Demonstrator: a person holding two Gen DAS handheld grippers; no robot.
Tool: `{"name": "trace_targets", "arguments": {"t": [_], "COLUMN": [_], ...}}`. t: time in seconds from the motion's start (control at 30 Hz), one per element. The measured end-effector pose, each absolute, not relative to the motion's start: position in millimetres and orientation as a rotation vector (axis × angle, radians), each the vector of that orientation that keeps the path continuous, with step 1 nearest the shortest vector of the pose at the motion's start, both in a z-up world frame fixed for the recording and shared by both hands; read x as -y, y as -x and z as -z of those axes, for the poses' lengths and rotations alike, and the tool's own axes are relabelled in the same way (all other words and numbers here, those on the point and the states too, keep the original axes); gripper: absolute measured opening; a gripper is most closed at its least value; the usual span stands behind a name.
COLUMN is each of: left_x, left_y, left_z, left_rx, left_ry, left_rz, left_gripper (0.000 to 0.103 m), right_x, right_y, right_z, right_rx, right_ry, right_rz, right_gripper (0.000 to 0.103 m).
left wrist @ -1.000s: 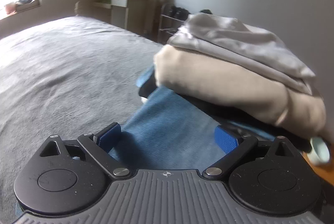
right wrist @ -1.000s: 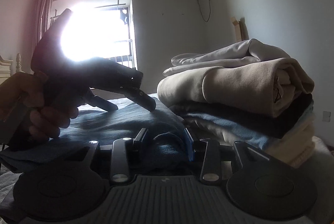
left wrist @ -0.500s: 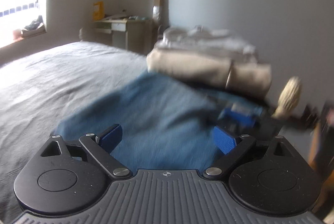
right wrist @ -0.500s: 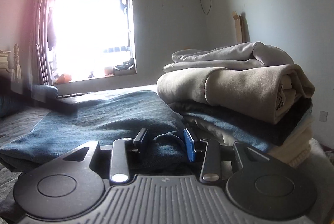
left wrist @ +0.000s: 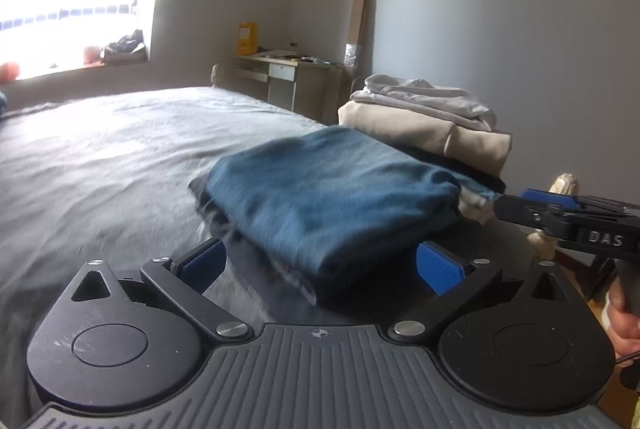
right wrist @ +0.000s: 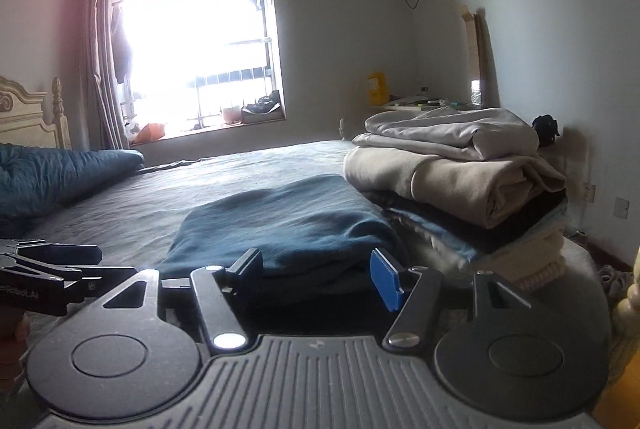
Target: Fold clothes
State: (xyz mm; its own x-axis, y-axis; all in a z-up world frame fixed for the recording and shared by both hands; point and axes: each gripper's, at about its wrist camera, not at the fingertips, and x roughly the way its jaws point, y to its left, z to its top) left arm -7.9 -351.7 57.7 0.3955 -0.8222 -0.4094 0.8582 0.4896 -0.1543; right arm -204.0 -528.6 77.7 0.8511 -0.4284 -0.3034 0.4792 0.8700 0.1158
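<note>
Folded blue garment (left wrist: 332, 197) on grey bed (left wrist: 100, 149), both grippers empty.
Left gripper (left wrist: 320, 265) spread wide, right gripper (right wrist: 316, 269) parted too, fingers apart with nothing between them, both just short of garment's near edge. Garment lies flat against stack of folded clothes (right wrist: 452, 165) at bed's right side.

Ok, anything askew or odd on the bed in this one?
Nothing stands out. The folded blue garment lies flat on the grey bed beside the stack of folded clothes, which sits reasonably square. Both the left gripper and right gripper are open and empty.
</note>
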Motion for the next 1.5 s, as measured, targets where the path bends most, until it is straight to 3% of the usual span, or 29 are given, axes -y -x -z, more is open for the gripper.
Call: {"name": "trace_targets", "arguments": {"t": [0.17,0.23,0.93,1.5], "left_x": [312,302,259,254], "left_y": [21,26,62,61], "left_z": [-52,-47,-19,-27], "left_rx": [-0.527,-0.545,-0.602,-0.663], "left_ry": [-0.012,-0.019,-0.074,-0.061], "left_rz": [1.080,1.066,0.885,0.786], "left_gripper": [0.103,0.103,0.103,0.103], "right_x": [490,475,406,377], "right_y": [232,239,227,232], "right_z": [-84,-84,-58,-76], "right_rx": [-0.292,-0.296,-0.461,-0.356], "right_ry": [-0.252,-0.275,-0.279,-0.112], "right_rz": [0.465,0.471,0.604,0.678], "right_gripper": [0.088,0.103,0.103,0.103]}}
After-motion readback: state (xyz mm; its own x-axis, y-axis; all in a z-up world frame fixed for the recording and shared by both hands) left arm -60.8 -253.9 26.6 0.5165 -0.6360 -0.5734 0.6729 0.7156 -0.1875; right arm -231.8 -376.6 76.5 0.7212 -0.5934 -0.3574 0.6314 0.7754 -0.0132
